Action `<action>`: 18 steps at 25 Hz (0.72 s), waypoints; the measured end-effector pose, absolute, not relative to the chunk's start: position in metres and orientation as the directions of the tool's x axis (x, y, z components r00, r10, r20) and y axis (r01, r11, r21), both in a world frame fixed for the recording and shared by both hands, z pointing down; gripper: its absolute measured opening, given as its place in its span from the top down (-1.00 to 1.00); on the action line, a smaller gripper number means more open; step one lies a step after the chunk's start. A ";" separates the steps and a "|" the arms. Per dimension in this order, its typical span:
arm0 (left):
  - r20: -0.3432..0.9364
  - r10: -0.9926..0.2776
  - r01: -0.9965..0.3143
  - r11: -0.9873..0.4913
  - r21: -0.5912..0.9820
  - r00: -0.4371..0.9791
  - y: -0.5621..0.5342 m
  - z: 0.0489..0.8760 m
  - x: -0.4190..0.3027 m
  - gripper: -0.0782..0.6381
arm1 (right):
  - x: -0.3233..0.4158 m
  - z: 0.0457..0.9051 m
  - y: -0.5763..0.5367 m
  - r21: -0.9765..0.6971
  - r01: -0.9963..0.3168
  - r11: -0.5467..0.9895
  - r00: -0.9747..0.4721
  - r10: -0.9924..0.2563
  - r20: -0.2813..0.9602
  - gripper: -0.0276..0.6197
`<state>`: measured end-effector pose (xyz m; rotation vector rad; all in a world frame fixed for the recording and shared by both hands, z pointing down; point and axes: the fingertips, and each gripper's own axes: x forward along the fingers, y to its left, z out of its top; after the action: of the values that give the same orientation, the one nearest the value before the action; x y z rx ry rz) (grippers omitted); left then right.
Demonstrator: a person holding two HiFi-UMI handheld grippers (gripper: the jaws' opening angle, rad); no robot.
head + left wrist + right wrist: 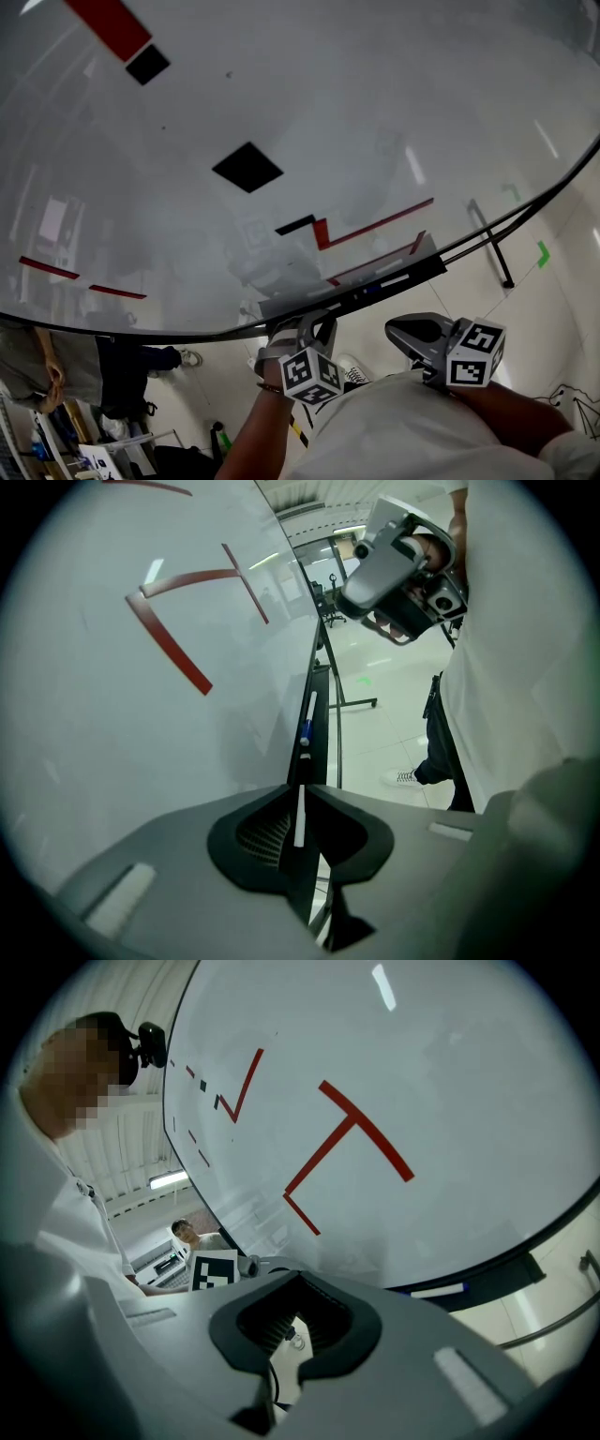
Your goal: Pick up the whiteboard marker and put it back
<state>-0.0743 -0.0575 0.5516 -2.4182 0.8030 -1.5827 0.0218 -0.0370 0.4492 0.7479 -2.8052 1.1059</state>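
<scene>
The left gripper (300, 789) has its fingers closed to a hairline slit. A thin white strip shows in that slit, in line with the tray (322, 726); I cannot tell what the strip is or whether the fingers press on it. The fingertips sit at the near end of the tray, under the whiteboard (281, 94).

The marker (307, 719), white with a blue cap, lies along the tray just ahead of those fingertips, apart from them.

The right gripper (300, 1283) has its fingertips together and holds nothing. Only floor and a thin cable (272, 1372) show through the pocket behind the tips. It is off the board, and the tray and marker lie beyond its fingers to the right.
</scene>
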 end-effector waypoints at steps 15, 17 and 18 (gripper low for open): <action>0.855 -0.456 -0.306 -0.874 -0.378 0.246 -0.064 0.572 -0.074 0.58 | 0.028 0.447 -0.039 -0.634 -0.451 0.628 -0.879 -0.436 0.194 0.91; 0.860 -0.456 -0.304 -0.873 -0.382 0.228 -0.066 0.576 -0.076 0.58 | 0.029 0.447 -0.039 -0.634 -0.452 0.627 -0.879 -0.436 0.195 0.91; 0.863 -0.454 -0.305 -0.873 -0.382 0.220 -0.067 0.578 -0.077 0.58 | 0.029 0.447 -0.039 -0.634 -0.452 0.627 -0.879 -0.436 0.195 0.91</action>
<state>-0.0766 -0.0666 0.5784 -2.3490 0.7357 -1.7346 0.0293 -0.0392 0.4472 0.7673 -2.8134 1.1060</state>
